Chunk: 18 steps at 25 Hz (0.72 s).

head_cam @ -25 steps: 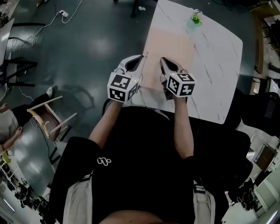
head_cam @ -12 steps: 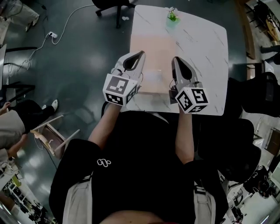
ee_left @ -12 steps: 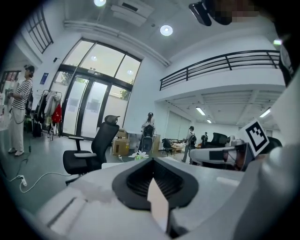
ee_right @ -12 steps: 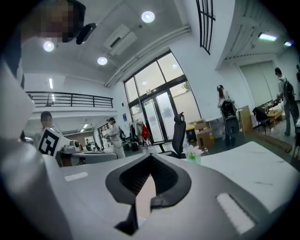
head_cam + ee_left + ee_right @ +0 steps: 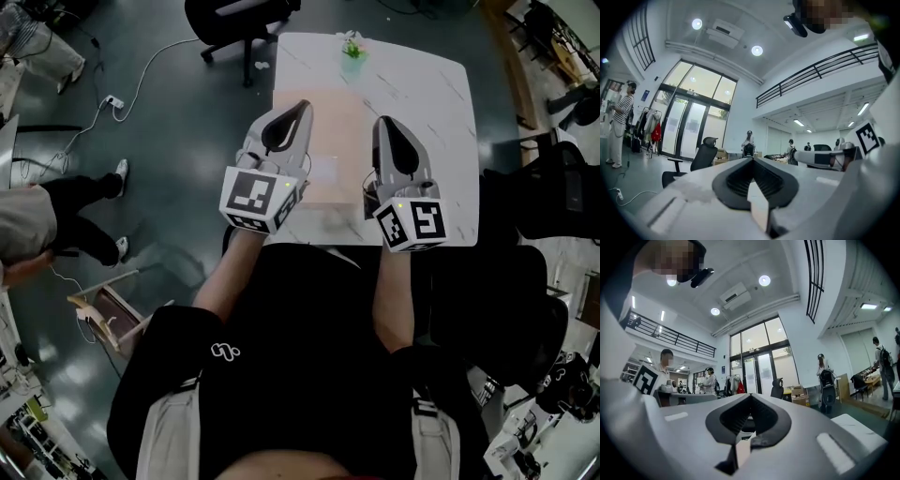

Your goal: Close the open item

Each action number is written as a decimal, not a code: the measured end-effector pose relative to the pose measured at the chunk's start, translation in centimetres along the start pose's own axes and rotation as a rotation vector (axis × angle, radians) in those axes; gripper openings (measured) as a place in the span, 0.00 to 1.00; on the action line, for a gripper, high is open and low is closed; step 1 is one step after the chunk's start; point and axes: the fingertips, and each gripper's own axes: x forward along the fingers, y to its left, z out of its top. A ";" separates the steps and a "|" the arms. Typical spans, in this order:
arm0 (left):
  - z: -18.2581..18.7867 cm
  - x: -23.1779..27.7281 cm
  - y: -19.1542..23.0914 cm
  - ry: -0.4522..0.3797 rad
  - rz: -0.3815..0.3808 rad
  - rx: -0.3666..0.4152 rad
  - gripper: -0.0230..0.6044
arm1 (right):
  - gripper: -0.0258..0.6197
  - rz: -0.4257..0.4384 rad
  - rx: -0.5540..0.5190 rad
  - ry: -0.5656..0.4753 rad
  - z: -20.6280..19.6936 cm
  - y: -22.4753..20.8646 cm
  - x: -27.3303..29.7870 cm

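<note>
In the head view a white marble table (image 5: pixel 436 141) carries a peach mat (image 5: pixel 328 103). On the mat lies a small pale see-through thing (image 5: pixel 324 171), too faint to tell what it is or whether it is open. A small green item (image 5: pixel 352 44) stands at the table's far edge. My left gripper (image 5: pixel 302 108) and right gripper (image 5: pixel 384 123) are held side by side high above the table's near edge, pointing level. Both are shut with nothing between the jaws, as the left gripper view (image 5: pixel 751 159) and the right gripper view (image 5: pixel 750 395) also show. Neither gripper view shows the table.
A black office chair (image 5: pixel 234 14) stands beyond the table and dark chairs (image 5: pixel 548 202) stand to its right. A person (image 5: pixel 47 220) stands at the left near a wooden chair (image 5: pixel 105 314). A cable (image 5: pixel 141 70) lies on the floor. Both gripper views show a hall with distant people.
Both grippers have risen and now point level, out over the table. The table sits more squarely ahead in the head view. A person has walked in at the left.
</note>
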 end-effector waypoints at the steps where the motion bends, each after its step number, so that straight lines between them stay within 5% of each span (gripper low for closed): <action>1: 0.3 -0.3 -0.1 -0.009 0.009 0.005 0.01 | 0.04 -0.005 -0.007 -0.007 0.2 0.2 -0.2; 18: -0.6 -3.9 0.7 0.016 0.063 0.006 0.01 | 0.04 0.028 -0.058 0.022 -0.1 3.2 -0.9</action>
